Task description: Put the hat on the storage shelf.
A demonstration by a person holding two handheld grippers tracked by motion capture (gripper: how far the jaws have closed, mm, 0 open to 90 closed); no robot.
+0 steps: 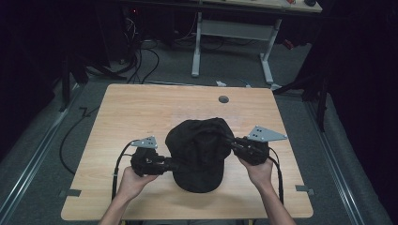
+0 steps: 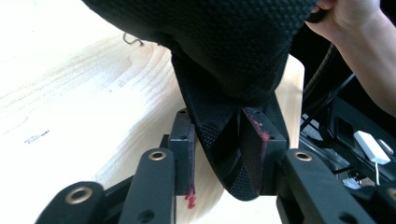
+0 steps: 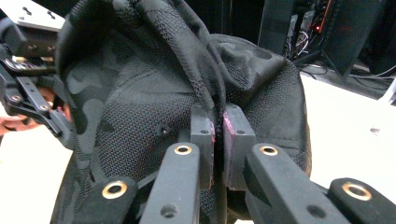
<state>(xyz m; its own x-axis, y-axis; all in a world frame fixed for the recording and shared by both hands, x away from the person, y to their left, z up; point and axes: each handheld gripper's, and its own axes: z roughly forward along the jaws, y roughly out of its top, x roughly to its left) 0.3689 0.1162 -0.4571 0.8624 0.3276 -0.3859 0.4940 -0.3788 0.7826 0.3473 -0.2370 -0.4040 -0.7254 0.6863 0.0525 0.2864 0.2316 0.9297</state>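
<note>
The likeliest slip is on the left: the left gripper point(image 1: 174, 164) has the cap point(image 1: 199, 152) edge between its jaws, but in the left gripper view one pad point(image 2: 254, 149) lies against the fabric while the other point(image 2: 183, 144) stands a little off it, so a pull now could let the edge slide free. The cap sits bunched near the middle of the table point(image 1: 141, 108), raised between the two hands. On the right, the right gripper point(image 1: 231, 141) is pinched tight together on a fold of cap fabric point(image 3: 212, 93); a thin pinch like that could tear loose if the hands draw apart hard.
</note>
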